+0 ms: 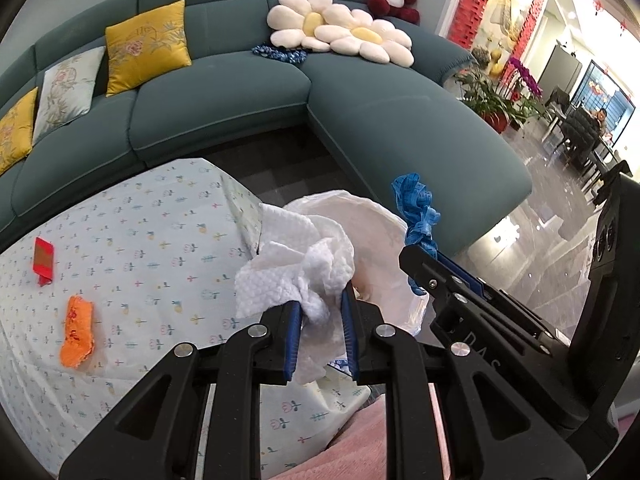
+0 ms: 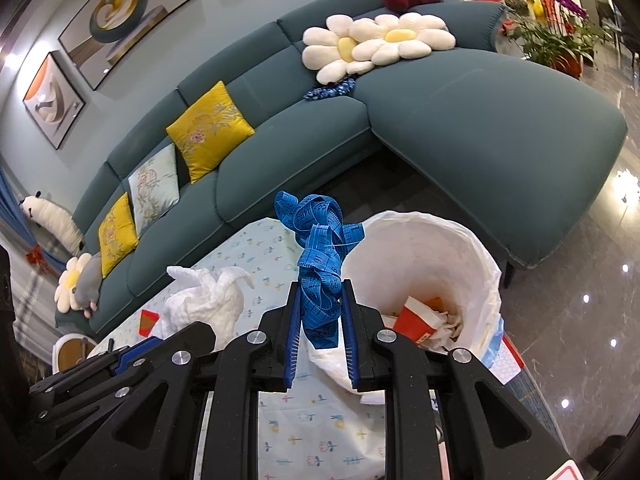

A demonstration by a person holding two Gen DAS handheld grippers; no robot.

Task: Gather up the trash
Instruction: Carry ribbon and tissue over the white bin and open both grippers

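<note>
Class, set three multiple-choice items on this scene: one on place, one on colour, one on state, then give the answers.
1. Where does the orange cloth lie?
A on the table
B on the sofa
C in the bin

2. What colour is the tape measure?
A yellow
B blue
C red

3. What does the left gripper hold?
A nothing
B a cushion
C a white paper towel

Answers: 1 A, it rests on the patterned tablecloth; 2 B, blue band in the right gripper; 3 C, the jaws pinch the towel.

Crumpled white paper towel [image 1: 304,268], tangled blue tape measure [image 2: 320,256] beside white-lined bin [image 2: 472,248].
</note>
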